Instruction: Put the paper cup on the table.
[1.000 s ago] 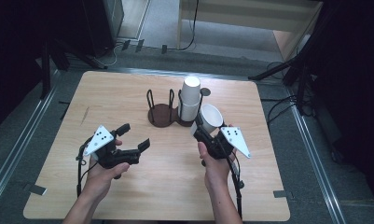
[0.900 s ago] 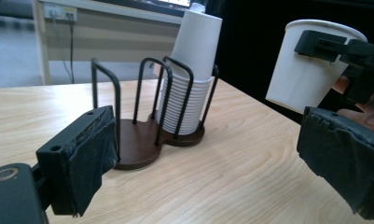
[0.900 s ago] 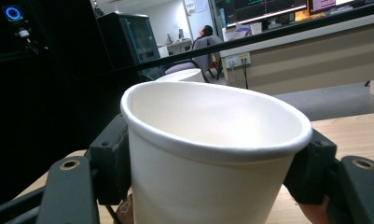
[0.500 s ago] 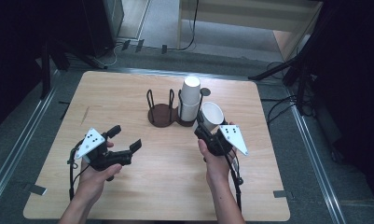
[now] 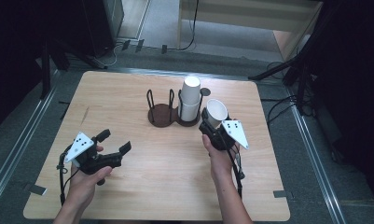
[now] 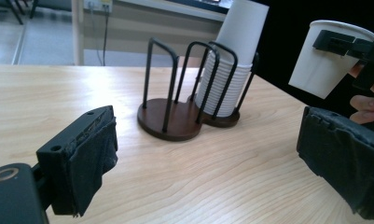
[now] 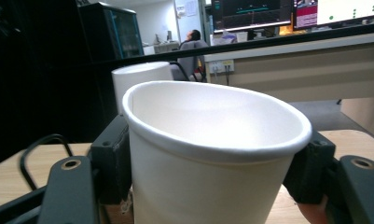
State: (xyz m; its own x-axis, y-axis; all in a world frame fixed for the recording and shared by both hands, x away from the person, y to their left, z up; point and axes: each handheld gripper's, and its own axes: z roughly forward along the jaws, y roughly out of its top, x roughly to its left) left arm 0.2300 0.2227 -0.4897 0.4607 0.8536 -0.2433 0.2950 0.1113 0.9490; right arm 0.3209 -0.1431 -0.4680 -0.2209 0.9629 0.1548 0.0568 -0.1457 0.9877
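A white paper cup [image 5: 217,111] hangs tilted just above the table, and my right gripper [image 5: 213,122] is shut on it. In the right gripper view the cup [image 7: 208,154] sits between the two jaws. To its left stands a dark wire cup holder [image 5: 162,115] with two bays. The right bay holds a stack of white cups [image 5: 190,98] and the left bay is empty. My left gripper [image 5: 114,141] is open over the near left of the table, holding nothing. From the left gripper view the holder [image 6: 168,123], the stack [image 6: 231,70] and the held cup [image 6: 322,60] lie ahead.
The wooden table [image 5: 128,93] ends close beyond the holder. A small dark disc [image 5: 205,91] lies behind the stack. Cables and metal rails run along the floor on both sides.
My left gripper has drawn back to the left and a little nearer the front edge, still open. The right gripper and its cup have barely shifted.
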